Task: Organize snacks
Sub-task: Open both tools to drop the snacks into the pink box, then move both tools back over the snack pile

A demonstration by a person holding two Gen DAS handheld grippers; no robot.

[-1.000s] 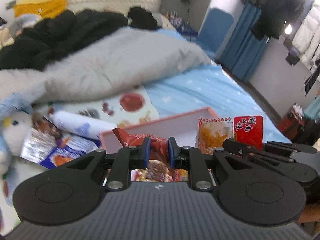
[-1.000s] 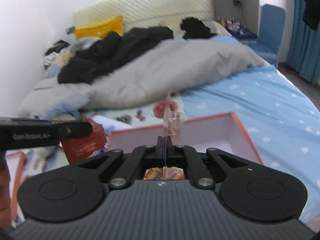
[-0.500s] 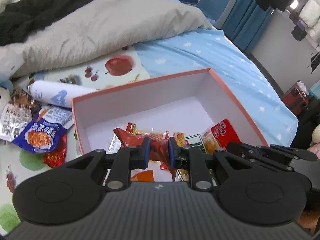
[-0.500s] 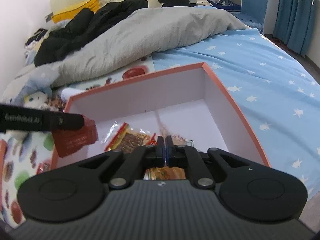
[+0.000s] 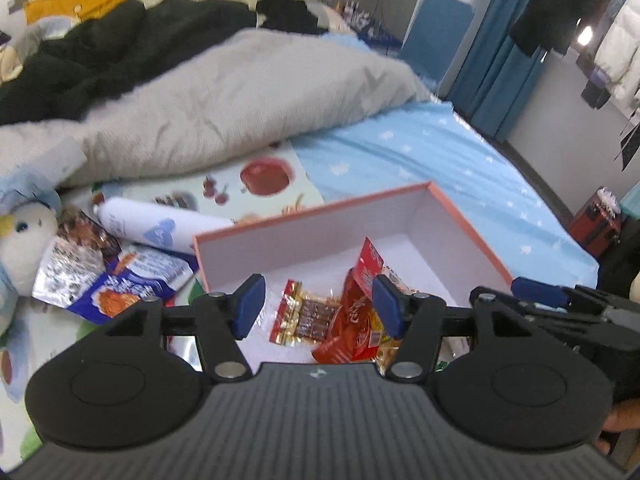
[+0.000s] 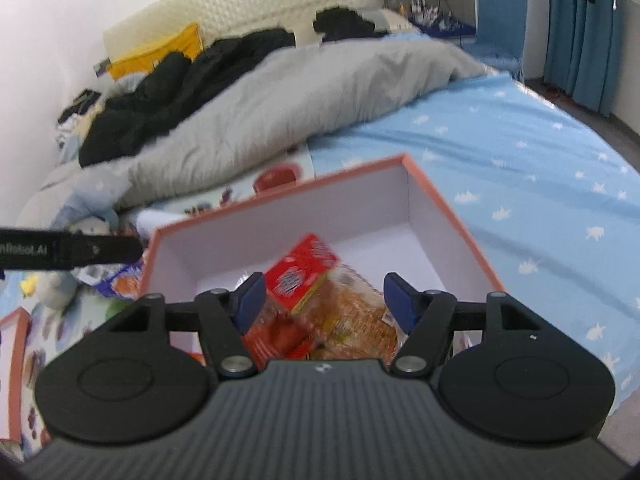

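The left gripper [image 5: 318,310] hangs over the near end of the pink-rimmed box [image 5: 464,224], and its jaws have just been opening: the blue pads stand wide apart with nothing pressed between them. Below that gap three snack packets show inside the box. A clear packet with red and gold ends [image 5: 306,312] lies flat, its long axis running away from the camera towards the far wall of the box. Beside it, to the right, a red packet [image 5: 352,320] lies crumpled and tilted — its long axis leans up and to the right. Against that one leans a taller packet with a red top [image 5: 370,258], standing nearly upright, top edge pointing to the far wall.

The right gripper [image 6: 324,300] is over the same box [image 6: 448,220], its jaws likewise just opened and gripping nothing. The red-topped packet [image 6: 304,270], seen blurred between the pads, lies on the heap, its long axis slanting from upper left to lower right, the orange clear part [image 6: 356,320] nearest the camera.

Outside the box, to the left on the fruit-print sheet [image 5: 264,178], lie three more things — a blue packet [image 5: 120,294], a silver packet [image 5: 68,264] and one white tube [image 5: 160,230] on its side, cap pointing left. One plush toy [image 5: 24,236] sits at the far left. The left gripper's finger [image 6: 72,249] crosses the right view's left edge.
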